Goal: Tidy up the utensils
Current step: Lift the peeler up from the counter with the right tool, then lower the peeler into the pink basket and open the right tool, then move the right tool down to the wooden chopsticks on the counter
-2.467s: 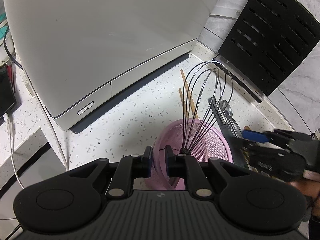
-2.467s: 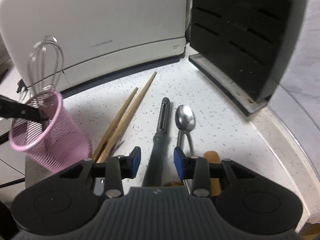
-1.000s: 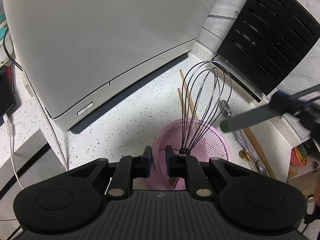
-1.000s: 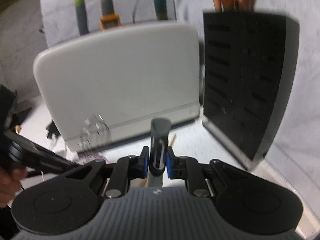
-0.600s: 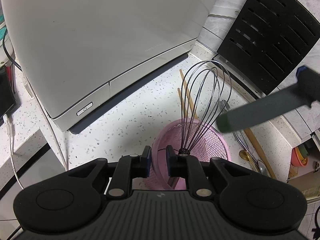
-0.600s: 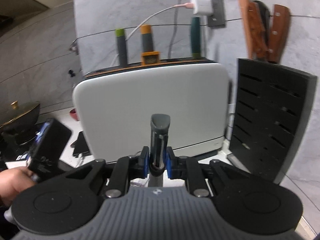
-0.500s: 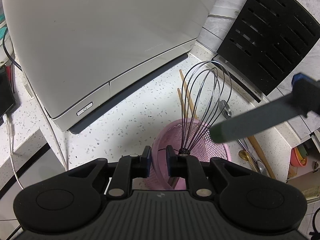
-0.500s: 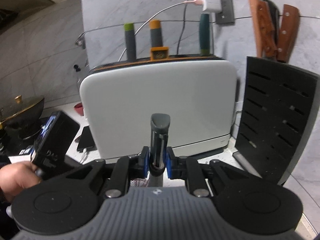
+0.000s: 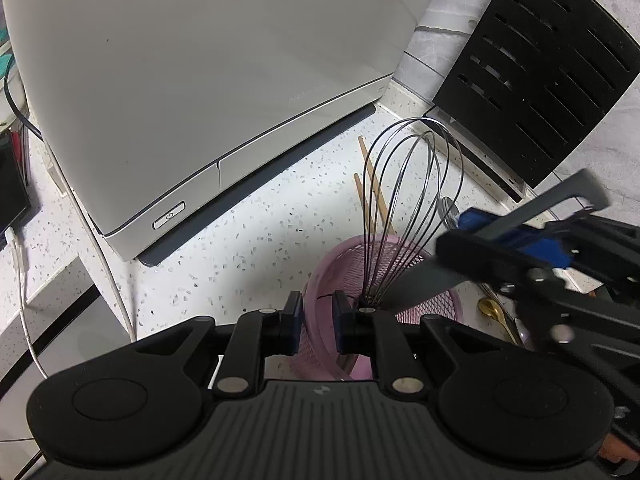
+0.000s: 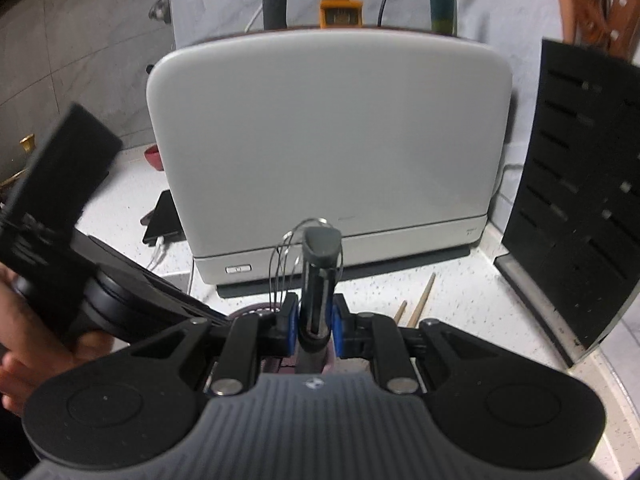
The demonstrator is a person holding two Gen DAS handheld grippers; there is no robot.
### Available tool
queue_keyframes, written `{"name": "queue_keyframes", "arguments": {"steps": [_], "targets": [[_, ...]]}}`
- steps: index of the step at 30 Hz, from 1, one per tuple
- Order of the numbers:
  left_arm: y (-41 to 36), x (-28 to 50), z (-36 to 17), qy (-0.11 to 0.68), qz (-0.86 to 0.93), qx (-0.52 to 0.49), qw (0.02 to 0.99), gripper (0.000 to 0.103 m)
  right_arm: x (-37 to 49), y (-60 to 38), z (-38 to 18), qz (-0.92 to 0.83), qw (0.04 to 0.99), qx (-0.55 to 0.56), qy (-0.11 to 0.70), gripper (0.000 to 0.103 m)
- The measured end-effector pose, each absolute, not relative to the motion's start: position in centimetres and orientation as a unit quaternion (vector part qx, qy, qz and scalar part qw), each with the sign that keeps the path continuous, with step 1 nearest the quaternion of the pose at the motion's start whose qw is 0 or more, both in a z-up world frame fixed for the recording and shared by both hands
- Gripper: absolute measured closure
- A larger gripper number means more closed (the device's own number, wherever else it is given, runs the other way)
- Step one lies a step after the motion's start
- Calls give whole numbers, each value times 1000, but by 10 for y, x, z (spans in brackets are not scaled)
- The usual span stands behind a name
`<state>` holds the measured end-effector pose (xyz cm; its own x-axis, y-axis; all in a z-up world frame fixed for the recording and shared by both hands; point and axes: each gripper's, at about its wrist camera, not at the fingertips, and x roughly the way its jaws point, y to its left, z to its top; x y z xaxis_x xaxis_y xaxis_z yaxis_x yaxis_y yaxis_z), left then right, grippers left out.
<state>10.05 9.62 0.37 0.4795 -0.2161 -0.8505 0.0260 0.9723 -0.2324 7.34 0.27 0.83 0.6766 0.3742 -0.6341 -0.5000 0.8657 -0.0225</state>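
**Peeler angled down into the pink cup**

The right gripper [image 10: 314, 326] has its 2 blue-padded fingers [image 10: 291, 324] clamped on a dark grey peeler [image 10: 318, 280], gripping it partway along its length. In the right wrist view the peeler's long axis runs straight out between the fingers, its rounded blade head at the far end and its handle running back under the gripper body. In the left wrist view the same peeler [image 9: 428, 280] lies on a slant: the head points up and to the right, while the handle end points down and to the left, dipping inside the rim of the pink mesh cup [image 9: 344, 276].

The left gripper [image 9: 316, 320] has its 2 fingers closed on the near wall of the cup, 1 finger outside and 1 inside the rim. A wire whisk [image 9: 412, 200] stands in the cup, its loops pointing up and its handle down inside, just beside the peeler's handle.

The cup stands on the speckled white desk [image 9: 248, 232]. Behind it on the desk lie wooden chopsticks [image 9: 370, 188], and to its right a gold spoon [image 9: 494, 312]. A large white appliance [image 9: 200, 80] and a black slotted rack [image 9: 536, 72] stand at the back. A hand [image 10: 24, 360] holds the left gripper.
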Motion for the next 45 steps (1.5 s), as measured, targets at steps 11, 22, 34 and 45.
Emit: {"name": "queue_keyframes", "arguments": {"steps": [11,22,34,45], "targets": [[97,101,2,507,-70,-94,854,87,86,11,-7,242,904,-107,336,89],[104,95,7,507,-82,-112,851,87,96,10,-15,257,905,-85,328,88],[105,95,7,505,-76,-111,852,87,99,2,-5,274,922,5,275,63],[105,95,5,506,-78,-111,852,86,97,6,23,281,925,7,255,43]]}}
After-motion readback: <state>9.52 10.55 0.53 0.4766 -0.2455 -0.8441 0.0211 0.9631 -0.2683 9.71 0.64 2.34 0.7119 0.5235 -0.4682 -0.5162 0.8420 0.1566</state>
